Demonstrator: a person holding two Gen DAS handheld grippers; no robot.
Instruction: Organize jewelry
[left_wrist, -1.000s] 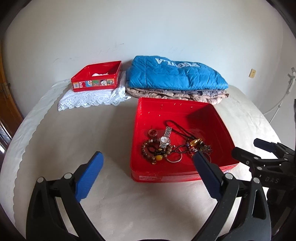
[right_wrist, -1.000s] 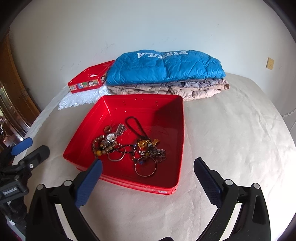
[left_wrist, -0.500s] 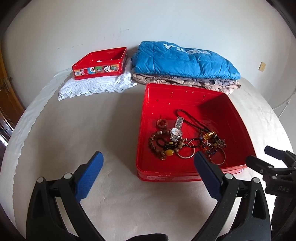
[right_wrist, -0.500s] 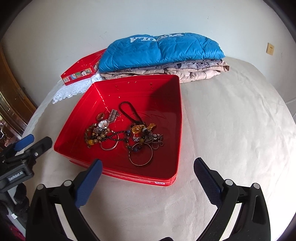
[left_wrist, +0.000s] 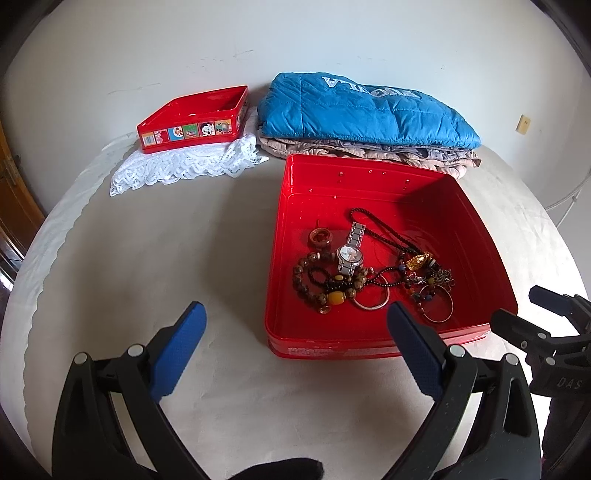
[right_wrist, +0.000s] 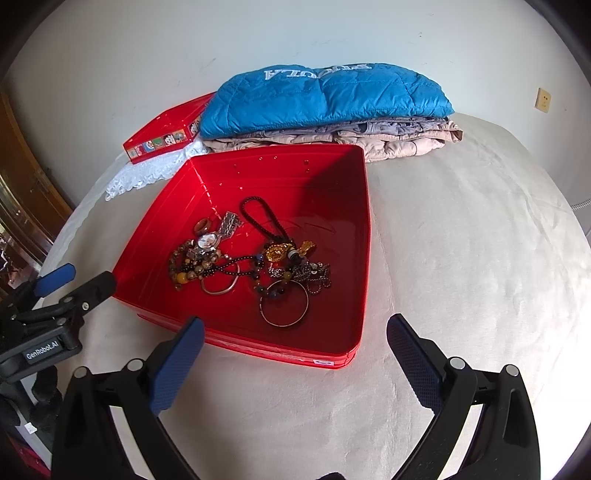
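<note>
A large red tray (left_wrist: 424, 184) (right_wrist: 365, 236) lies on the cream bed cover. It holds a tangle of jewelry: a silver watch (left_wrist: 349, 254) (right_wrist: 208, 242), a beaded bracelet (left_wrist: 314, 280) (right_wrist: 184, 266), a black cord necklace (left_wrist: 380, 229) (right_wrist: 258, 214), a gold pendant (left_wrist: 419, 261) (right_wrist: 276, 253) and metal bangles (left_wrist: 437, 308) (right_wrist: 284, 304). My left gripper (left_wrist: 295, 328) is open and empty, just short of the tray's near left corner. My right gripper (right_wrist: 293, 339) is open and empty over the tray's near edge.
A small red tin with cartoon pictures (left_wrist: 192, 120) (right_wrist: 164, 129) sits on a white lace cloth (left_wrist: 184, 166) at the back left. A folded blue jacket (left_wrist: 365, 110) (right_wrist: 325, 96) on beige clothes lies behind the tray. A wall rises behind the bed.
Both grippers have risen and tilted down, so the tray and jewelry show from higher up. Both stay open and empty. The jewelry has not moved.
</note>
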